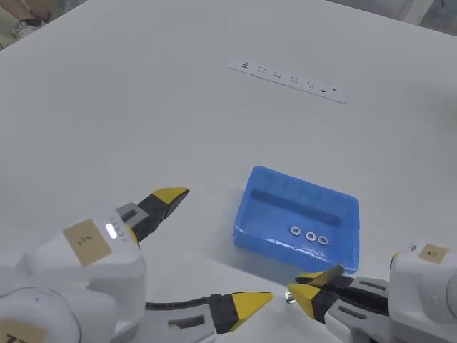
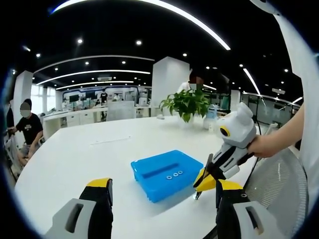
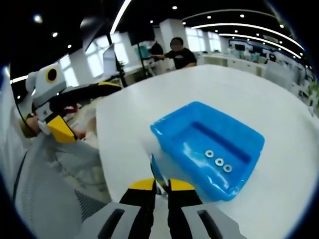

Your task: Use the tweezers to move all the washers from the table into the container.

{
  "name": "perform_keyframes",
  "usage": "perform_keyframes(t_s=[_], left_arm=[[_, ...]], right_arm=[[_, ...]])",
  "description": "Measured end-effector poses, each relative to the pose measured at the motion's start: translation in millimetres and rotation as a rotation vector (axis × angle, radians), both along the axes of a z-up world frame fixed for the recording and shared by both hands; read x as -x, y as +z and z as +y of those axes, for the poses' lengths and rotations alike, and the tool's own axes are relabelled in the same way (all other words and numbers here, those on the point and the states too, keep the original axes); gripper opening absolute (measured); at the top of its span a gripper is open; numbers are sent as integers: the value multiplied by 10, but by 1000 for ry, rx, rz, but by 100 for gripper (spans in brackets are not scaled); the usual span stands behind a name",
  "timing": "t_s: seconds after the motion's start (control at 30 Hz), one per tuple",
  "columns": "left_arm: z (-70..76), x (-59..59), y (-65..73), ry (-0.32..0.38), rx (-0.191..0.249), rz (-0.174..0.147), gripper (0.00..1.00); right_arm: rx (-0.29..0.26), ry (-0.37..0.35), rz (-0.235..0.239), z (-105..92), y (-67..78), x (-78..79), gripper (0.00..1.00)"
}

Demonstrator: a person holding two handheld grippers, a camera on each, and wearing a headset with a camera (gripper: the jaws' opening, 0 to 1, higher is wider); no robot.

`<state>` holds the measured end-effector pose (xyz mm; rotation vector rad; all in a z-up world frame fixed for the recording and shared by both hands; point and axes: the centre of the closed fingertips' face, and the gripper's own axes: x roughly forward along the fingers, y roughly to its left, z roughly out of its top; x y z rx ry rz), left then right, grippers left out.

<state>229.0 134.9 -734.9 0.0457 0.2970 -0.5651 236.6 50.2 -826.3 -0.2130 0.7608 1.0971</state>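
Washers (image 1: 310, 235), three sitting in the blue container (image 1: 282, 250) by the desk's (image 1: 143, 107) near edge, look tiny, light and slippery, so nip the rim; right gripper (image 3: 160, 185) jaws pinch the tweezers (image 3: 154, 167), left gripper (image 1: 216, 246) jaws spread wide.

A white power strip (image 1: 288, 81) lies flat, and a leafy potted plant (image 2: 187, 103) stands farther off.
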Motion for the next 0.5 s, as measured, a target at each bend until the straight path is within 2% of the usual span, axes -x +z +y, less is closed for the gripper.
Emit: perform_keyframes(t_s=[0.1, 0.23, 0.37, 0.5], left_arm=[[-2, 0, 2, 1, 1, 0, 86], [-3, 0, 5, 2, -3, -1, 86], [13, 0, -4, 5, -3, -3, 86], [11, 2, -5, 4, -7, -3, 86]], right_arm=[[-12, 6, 40, 21, 0, 46, 5], [16, 34, 3, 22, 0, 67, 5], [91, 114, -82, 26, -13, 138, 5], [190, 207, -159, 2, -84, 191, 5]])
